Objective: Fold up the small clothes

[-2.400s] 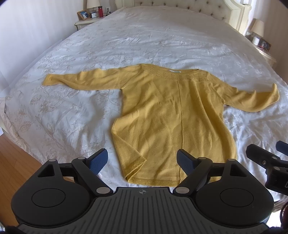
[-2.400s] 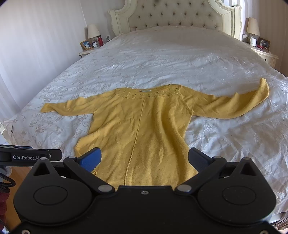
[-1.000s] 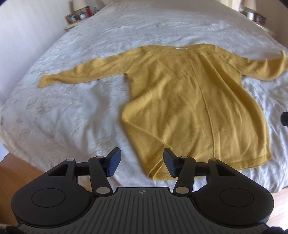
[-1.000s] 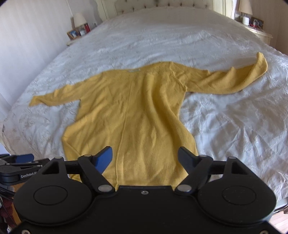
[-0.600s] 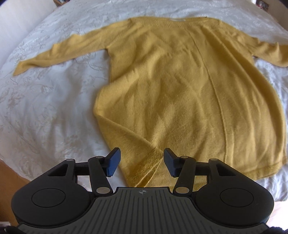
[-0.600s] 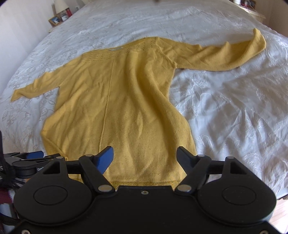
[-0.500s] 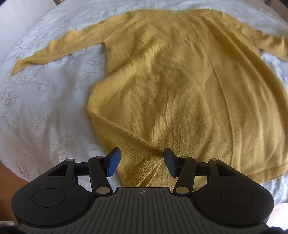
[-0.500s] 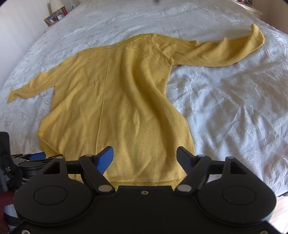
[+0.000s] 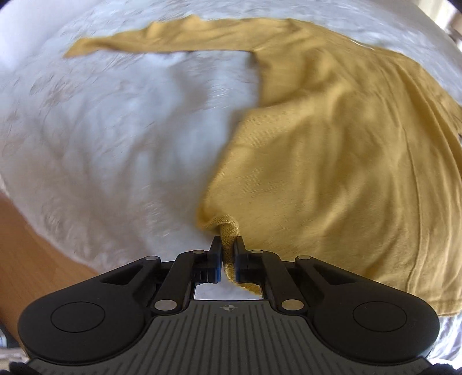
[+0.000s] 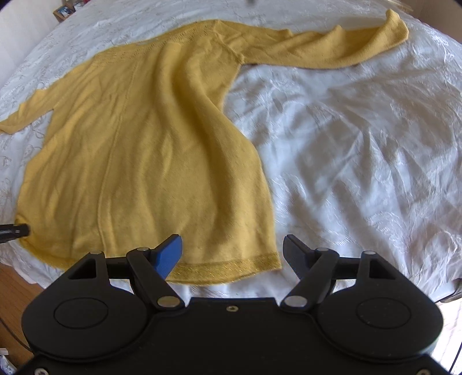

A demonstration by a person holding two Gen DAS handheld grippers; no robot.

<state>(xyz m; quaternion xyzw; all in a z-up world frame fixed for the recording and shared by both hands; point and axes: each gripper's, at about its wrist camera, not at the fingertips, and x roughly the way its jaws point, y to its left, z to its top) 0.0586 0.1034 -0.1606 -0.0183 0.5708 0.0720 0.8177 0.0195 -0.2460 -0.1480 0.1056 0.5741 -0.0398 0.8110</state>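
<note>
A yellow long-sleeved sweater (image 10: 150,138) lies spread on the white bedspread (image 10: 361,150), neck away from me and both sleeves stretched outward. In the left wrist view my left gripper (image 9: 227,245) is shut on the sweater's (image 9: 332,161) bottom-left hem corner, and the knit bunches up between the pads. In the right wrist view my right gripper (image 10: 232,245) hangs open just above the bottom-right hem corner (image 10: 260,264), which lies between its fingers without touching them. The left gripper's tip (image 10: 17,229) shows at the sweater's far left hem.
The bed's near edge drops to a wooden floor (image 9: 31,245) at the lower left. White bedspread lies bare to the right of the sweater. A nightstand with a framed picture (image 10: 65,10) stands at the far left corner.
My left gripper sank onto the hem corner and closed on it, pulling the cloth into a bunch. My right gripper came lower and nearer to the right hem corner, still open.
</note>
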